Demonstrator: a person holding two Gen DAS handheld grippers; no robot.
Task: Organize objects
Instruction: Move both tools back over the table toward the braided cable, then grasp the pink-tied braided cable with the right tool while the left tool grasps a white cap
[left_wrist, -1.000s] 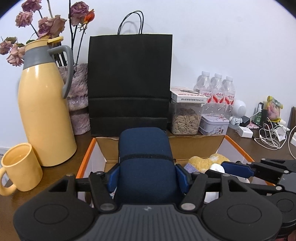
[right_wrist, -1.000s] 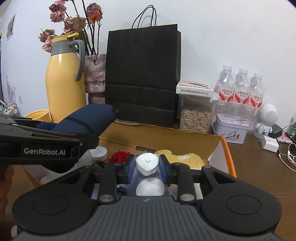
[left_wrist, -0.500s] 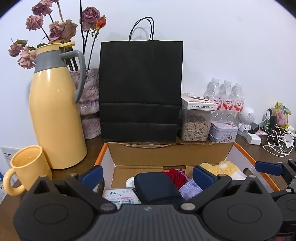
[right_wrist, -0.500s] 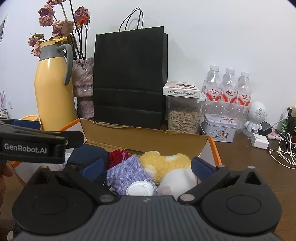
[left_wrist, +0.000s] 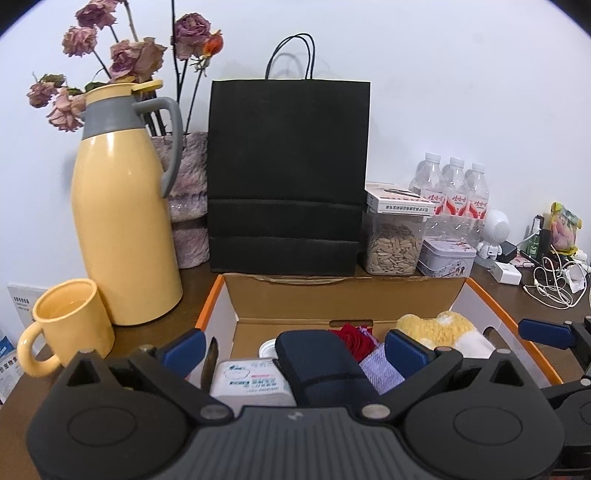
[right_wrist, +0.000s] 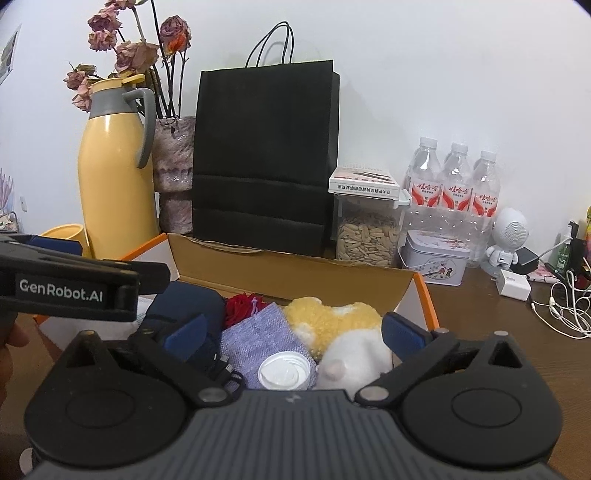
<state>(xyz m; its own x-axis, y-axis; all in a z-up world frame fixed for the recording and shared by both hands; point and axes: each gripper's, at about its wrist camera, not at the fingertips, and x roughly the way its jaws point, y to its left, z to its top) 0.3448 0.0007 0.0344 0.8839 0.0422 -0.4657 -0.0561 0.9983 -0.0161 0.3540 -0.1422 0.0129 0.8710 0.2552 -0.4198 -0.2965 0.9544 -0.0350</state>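
Both grippers stood wide and empty over the cardboard box (left_wrist: 491, 306). The left gripper (left_wrist: 295, 349) hung above the navy case (left_wrist: 317, 363), which lay in the box beside the tissue pack (left_wrist: 249, 380). The right gripper (right_wrist: 293, 334) hung above the white jar (right_wrist: 283, 373) on the purple cloth (right_wrist: 258, 341), near the plush toy (right_wrist: 332, 325). Lifting each gripper straight up looked wisest, so the fingers would snag neither the cloth nor the box's walls.

Left tongs (left_wrist: 294, 349): black plastic frame, ribbed grey centre plate, two round black hubs, silver pivot screws, blue pads on angled black arms.
Right tongs (right_wrist: 293, 333): same build.
Side of left tongs in the right view: white "GenRobot.AI" lettering on black.
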